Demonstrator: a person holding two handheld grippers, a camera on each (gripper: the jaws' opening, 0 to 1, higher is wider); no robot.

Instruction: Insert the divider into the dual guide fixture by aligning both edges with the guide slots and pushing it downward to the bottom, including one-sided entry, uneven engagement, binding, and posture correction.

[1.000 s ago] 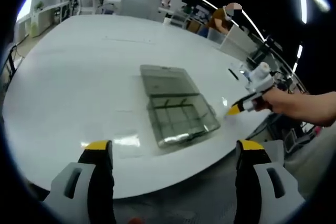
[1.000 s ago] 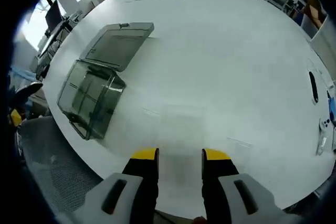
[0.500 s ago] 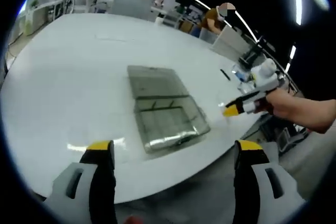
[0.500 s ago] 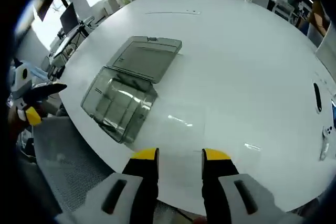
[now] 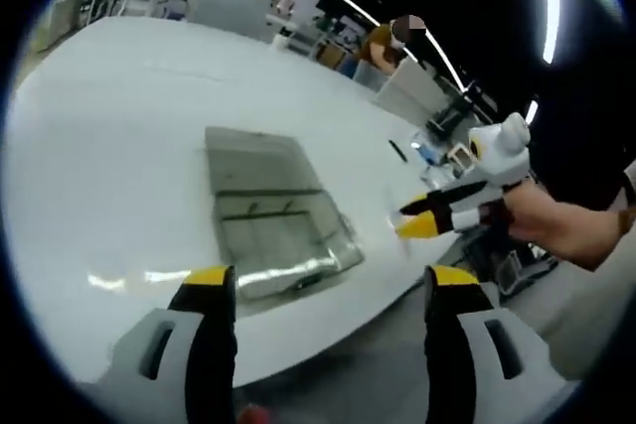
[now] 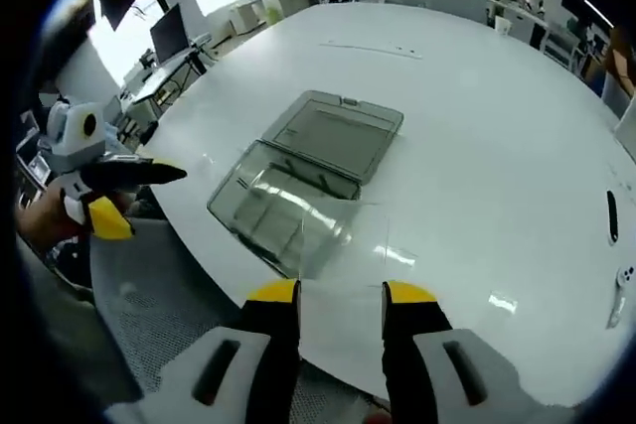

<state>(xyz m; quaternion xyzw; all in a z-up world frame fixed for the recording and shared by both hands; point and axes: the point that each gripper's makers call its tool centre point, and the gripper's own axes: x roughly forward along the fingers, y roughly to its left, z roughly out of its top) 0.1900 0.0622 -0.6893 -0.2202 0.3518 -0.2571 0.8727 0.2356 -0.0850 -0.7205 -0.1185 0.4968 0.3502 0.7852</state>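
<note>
one clear fixture box (image 6: 298,178), lid open flat, on white table (image 6: 477,126)

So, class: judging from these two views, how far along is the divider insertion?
Done: the clear box lies open on the white table, lid flat behind it. In hand: nothing; the left gripper is open, and the right gripper, jaws narrowly apart, hovers near the box. Left: picking up, aligning and pushing down a divider, which I cannot make out.
</note>
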